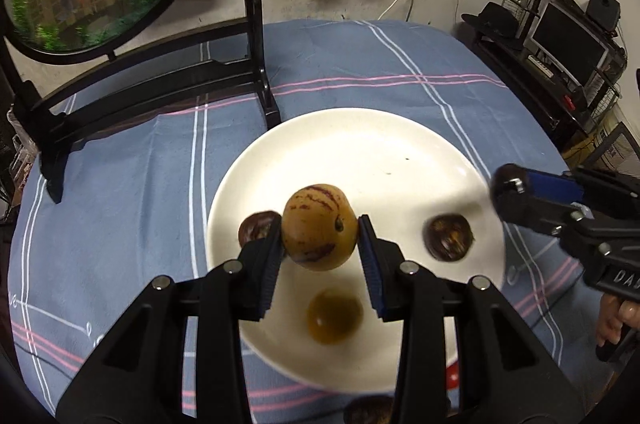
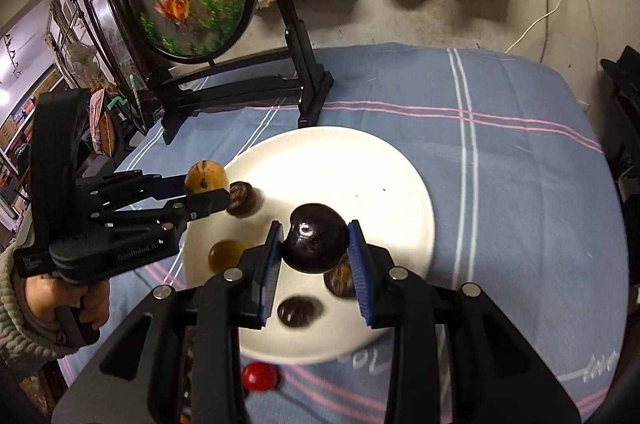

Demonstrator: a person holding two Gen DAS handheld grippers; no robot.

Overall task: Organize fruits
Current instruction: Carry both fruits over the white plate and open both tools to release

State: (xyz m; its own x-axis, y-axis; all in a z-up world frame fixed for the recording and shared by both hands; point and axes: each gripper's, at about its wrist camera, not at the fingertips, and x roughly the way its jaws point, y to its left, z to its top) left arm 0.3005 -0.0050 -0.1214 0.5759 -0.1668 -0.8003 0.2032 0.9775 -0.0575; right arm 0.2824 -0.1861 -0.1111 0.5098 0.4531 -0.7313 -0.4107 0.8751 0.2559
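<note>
While the left gripper (image 1: 320, 238) hangs over the white plate (image 1: 360, 132), its jaws are clamped on a tan pepino melon (image 1: 319, 227) with purple streaks. On the plate lie a dark chestnut-like fruit (image 1: 449, 237) and a small brown-yellow fruit (image 1: 334, 316); another dark fruit (image 1: 256, 227) shows just behind the left finger. At the right edge the right gripper (image 1: 505, 184) pinches a dark fruit.

From the right wrist, the right gripper (image 2: 314, 244) grips a glossy dark round fruit (image 2: 316, 242) above the plate (image 2: 400, 184). Further left, the left gripper (image 2: 208, 190) holds the melon (image 2: 205, 177) near the rim. A red cherry tomato (image 2: 259, 376) rests on the blue checked cloth (image 2: 520, 204), just off the plate.
</note>
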